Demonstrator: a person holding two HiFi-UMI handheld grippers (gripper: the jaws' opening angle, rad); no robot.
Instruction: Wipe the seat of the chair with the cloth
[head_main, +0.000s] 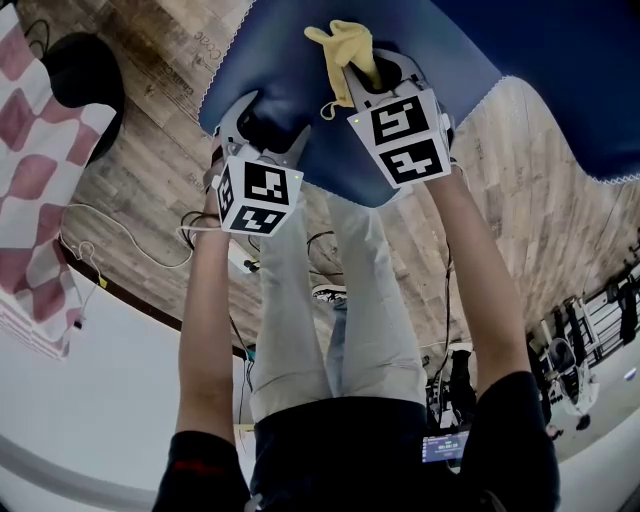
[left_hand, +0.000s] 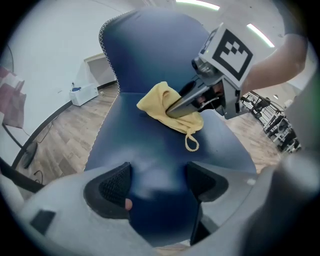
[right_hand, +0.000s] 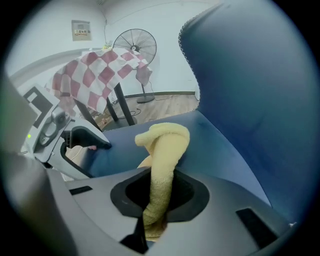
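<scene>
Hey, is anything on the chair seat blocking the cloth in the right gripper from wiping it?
Nothing visible. The right gripper is shut on the yellow cloth, which rests on the blue seat. The seat around it is bare; the open left gripper hangs over its near edge, apart from the cloth.

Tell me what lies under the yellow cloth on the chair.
The blue padded chair seat lies under the yellow terry cloth. The patch directly beneath is covered, so unseen.

Support: dark blue padded chair seat (left_hand: 140, 145), white-stitched along its edge, over a pale wood-plank floor (left_hand: 60, 140). Resting on the seat: one crumpled yellow terry cloth (left_hand: 155, 102), toward the seat's back.
</scene>
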